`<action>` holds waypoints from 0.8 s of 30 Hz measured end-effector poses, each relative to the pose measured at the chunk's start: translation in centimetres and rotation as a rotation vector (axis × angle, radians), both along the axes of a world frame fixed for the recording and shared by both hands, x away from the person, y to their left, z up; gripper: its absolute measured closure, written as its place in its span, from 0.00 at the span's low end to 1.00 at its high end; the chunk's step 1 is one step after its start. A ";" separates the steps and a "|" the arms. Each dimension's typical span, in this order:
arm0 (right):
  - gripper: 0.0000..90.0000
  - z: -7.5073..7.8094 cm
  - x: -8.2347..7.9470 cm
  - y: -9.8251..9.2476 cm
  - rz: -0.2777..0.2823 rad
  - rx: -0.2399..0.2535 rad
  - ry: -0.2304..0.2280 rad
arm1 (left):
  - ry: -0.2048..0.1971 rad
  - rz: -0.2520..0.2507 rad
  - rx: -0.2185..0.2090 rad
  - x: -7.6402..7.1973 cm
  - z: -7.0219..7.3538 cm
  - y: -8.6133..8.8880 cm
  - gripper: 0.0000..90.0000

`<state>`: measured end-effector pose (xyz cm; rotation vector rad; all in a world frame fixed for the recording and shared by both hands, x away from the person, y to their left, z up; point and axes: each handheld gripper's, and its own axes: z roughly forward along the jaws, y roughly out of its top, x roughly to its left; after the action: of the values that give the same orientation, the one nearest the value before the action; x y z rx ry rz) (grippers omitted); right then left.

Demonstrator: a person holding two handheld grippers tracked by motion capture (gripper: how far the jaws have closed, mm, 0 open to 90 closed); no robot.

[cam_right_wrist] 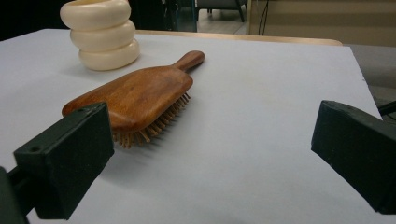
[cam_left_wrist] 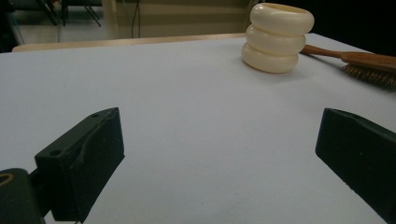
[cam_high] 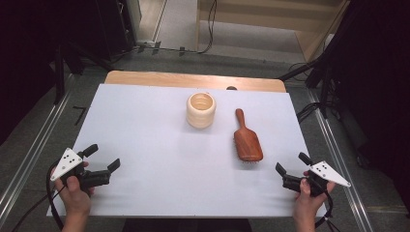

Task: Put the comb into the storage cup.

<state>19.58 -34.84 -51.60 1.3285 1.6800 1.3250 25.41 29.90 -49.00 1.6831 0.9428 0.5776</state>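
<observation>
While both hands rest at the near edge of the white worktop [cam_high: 159,159], the scene reads so:
Left tool [cam_high: 103,157]: jaws spread wide, holding nothing, near the left corner.
Cup [cam_high: 201,109]: cream, glossy, shaped like three stacked rings, hollow on top; well ahead and to the right of the left tool.
Hairbrush [cam_high: 247,140]: smooth reddish-brown wood, oval paddle, bristles down, handle pointing away; just right of the cup, ahead of the right tool.
Right tool [cam_high: 292,165]: jaws wide apart, empty.
</observation>
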 end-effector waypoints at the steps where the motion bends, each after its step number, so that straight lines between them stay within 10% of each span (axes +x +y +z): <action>1: 0.00 0.0 0.0 0.0 0.000 0.000 0.000 | 0.000 0.000 0.001 0.0 0.0 0.0 0.02; 10: 0.00 1.2 -0.4 0.1 -0.003 -0.014 0.004 | 0.002 0.025 -0.010 -0.2 -0.1 0.1 0.02; 24: 0.16 8.0 2.3 1.6 0.064 -0.115 0.024 | 0.004 0.018 -0.014 -0.1 -0.1 0.1 0.02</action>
<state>21.89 -33.24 -43.61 1.2389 1.8007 1.2322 25.27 29.98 -49.07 1.6657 0.9638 0.5784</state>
